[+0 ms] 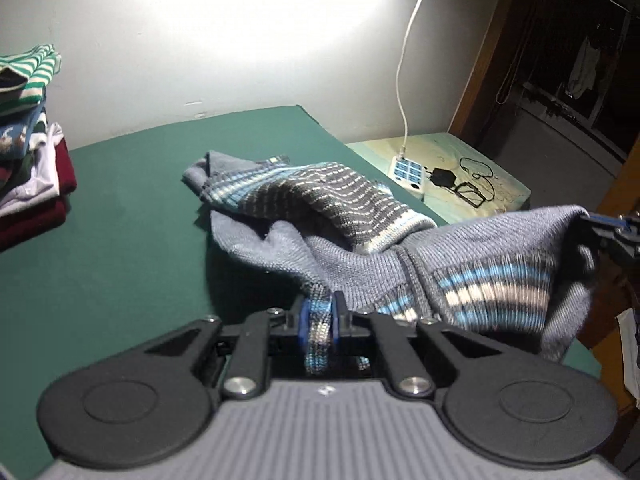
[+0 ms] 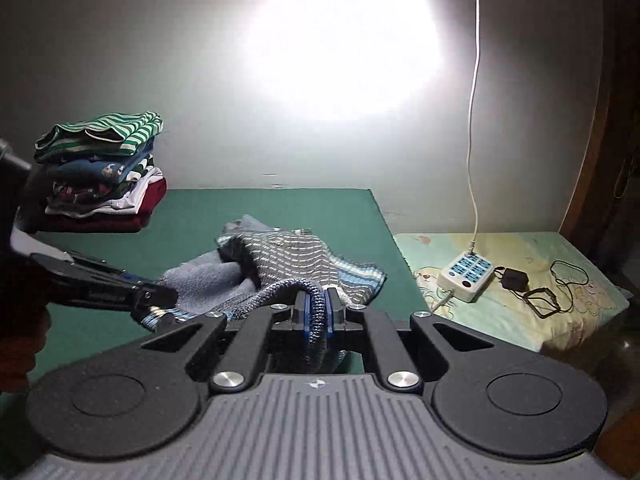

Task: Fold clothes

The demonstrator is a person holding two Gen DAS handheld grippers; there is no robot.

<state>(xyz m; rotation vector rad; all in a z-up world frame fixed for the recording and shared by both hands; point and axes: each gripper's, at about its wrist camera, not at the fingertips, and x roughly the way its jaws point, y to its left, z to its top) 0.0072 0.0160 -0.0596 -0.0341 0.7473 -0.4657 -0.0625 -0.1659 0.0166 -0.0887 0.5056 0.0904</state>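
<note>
Both grippers hold one knitted sweater [image 1: 304, 200], grey-blue with striped bands, at the near edge of the green table [image 1: 120, 200]. Left gripper [image 1: 319, 316]: pads pressed together on a striped fold of the knit. Right gripper [image 2: 316, 312]: likewise clamped, on a thick rolled edge of the same garment. In the left wrist view the right gripper comes in at the right border, with cloth stretched between the two.

Where the sweater lies: its near part is lifted at the table's front edge; the rest trails back in a rumpled heap toward the middle of the table, one striped sleeve or panel thrown over the plain part.

Step in hand, as I judge it: either spreading the garment flat or carrying a held edge over into a fold; the pictures fit both. To do it well, keep the two grips level and the span between them taut, so the knit hangs straight and does not twist. Heavy knit sags and stretches; a slow, even pull suits it. Watch the overlapped sleeve, which could bunch under the body.

Containers: none seen. A stack of folded clothes [image 2: 104, 172] stands at the far left corner of the table, green-striped piece on top. On a side surface past the right edge sit a power strip [image 2: 466, 276] and a charger [image 2: 514, 280].
</note>
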